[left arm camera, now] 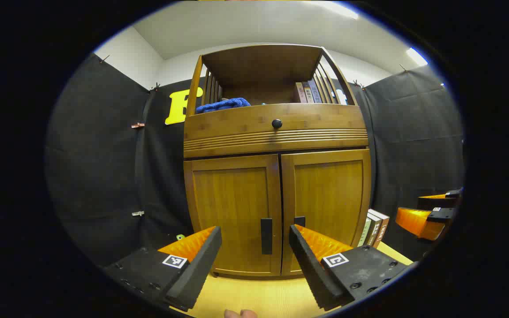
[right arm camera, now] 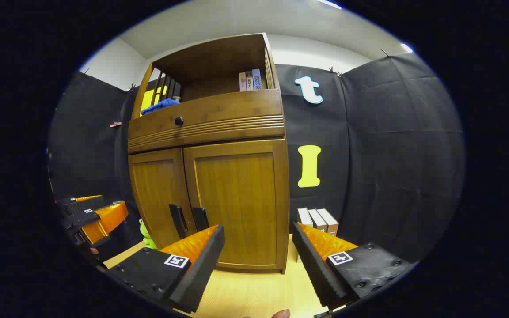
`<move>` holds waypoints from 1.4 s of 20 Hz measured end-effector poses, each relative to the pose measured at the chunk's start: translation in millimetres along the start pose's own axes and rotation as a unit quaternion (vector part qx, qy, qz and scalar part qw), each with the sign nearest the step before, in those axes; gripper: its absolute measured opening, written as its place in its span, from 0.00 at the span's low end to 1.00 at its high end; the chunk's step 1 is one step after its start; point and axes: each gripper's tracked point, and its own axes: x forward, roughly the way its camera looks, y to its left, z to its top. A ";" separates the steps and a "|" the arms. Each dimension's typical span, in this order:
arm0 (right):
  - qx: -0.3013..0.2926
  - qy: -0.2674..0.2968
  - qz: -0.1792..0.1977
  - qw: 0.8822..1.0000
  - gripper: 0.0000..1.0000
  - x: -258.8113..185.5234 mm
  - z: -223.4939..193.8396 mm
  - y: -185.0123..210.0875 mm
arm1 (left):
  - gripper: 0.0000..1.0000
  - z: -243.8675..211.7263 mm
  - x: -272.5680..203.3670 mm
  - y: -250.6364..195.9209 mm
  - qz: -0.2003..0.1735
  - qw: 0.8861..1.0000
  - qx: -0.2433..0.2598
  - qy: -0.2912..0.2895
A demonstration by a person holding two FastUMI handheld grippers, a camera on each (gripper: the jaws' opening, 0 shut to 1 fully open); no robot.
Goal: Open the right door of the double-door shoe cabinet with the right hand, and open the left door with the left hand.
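- Right gripper [right arm camera: 258,247] is spread wide, holding nothing; left gripper [left arm camera: 255,249] too.
- Both doors are shut, right door [right arm camera: 237,203] just ahead.
- I should pinch its handle [right arm camera: 200,218] squarely, then pull gently.

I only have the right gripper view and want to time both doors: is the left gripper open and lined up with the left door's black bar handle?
Observer: Yes. In the left gripper view the left gripper is open, and the left door's black bar handle shows between its fingers, untouched.
Operator: Is the other handle in its way?
Observer: Possibly. The right door's black handle sits close beside it, its lower part hidden behind one orange-and-black finger.
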 end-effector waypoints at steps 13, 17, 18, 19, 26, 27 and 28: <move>-0.039 -0.056 -0.038 0.997 1.00 -16.1 18.0 71.7 | 0.96 -2.1 13.9 31.7 -0.057 0.998 -0.009 -0.025; -0.029 -0.056 -0.043 0.997 0.98 -23.3 13.2 83.2 | 0.96 -4.3 12.1 33.5 -0.063 0.997 -0.011 -0.030; -0.027 -0.056 -0.042 0.997 0.98 -23.7 12.6 84.9 | 0.96 -3.3 12.1 35.7 -0.062 0.997 -0.015 -0.035; -0.026 -0.055 -0.043 0.997 0.98 -24.0 11.9 85.3 | 0.96 -1.3 11.6 35.9 -0.062 0.997 -0.019 -0.037; -0.018 -0.050 -0.042 0.998 0.98 -11.8 6.7 92.5 | 0.96 -5.3 11.4 37.5 -0.071 0.997 -0.021 -0.034; -0.017 -0.052 -0.040 0.998 0.98 -5.7 8.2 95.0 | 0.96 -4.0 11.5 38.3 -0.071 0.997 -0.020 -0.035; -0.017 -0.052 -0.037 0.998 0.98 2.1 6.9 97.5 | 0.96 -5.6 12.1 39.9 -0.070 0.997 -0.019 -0.035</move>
